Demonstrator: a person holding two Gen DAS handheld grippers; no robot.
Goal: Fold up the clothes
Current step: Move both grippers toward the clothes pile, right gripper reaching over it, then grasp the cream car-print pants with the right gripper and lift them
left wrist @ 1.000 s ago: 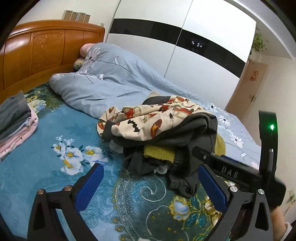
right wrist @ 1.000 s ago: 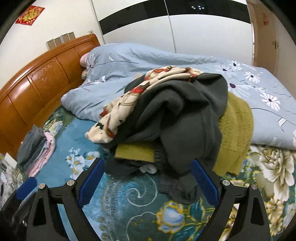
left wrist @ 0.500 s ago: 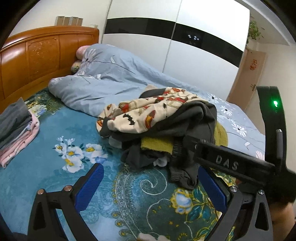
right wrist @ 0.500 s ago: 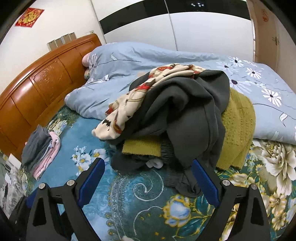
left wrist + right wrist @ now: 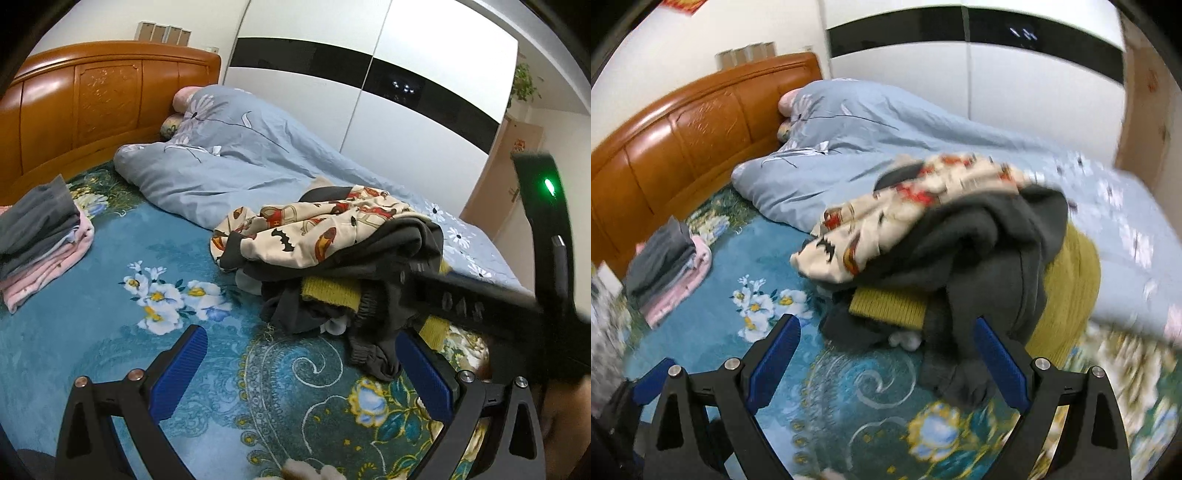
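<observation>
Both tongs are spread wide and hold nothing. From the left wrist, the left gripper [image 5: 301, 369] hovers over a teal floral bedspread [image 5: 110, 332]; a wooden headboard [image 5: 92, 107] stands far left, a blue duvet [image 5: 229, 170] beyond, folded clothes [image 5: 40, 236] at left. From the right wrist, the right gripper [image 5: 886, 362] faces the unfolded clothes pile [image 5: 960, 251]: cream patterned cloth over dark grey and mustard knit, just ahead.
</observation>
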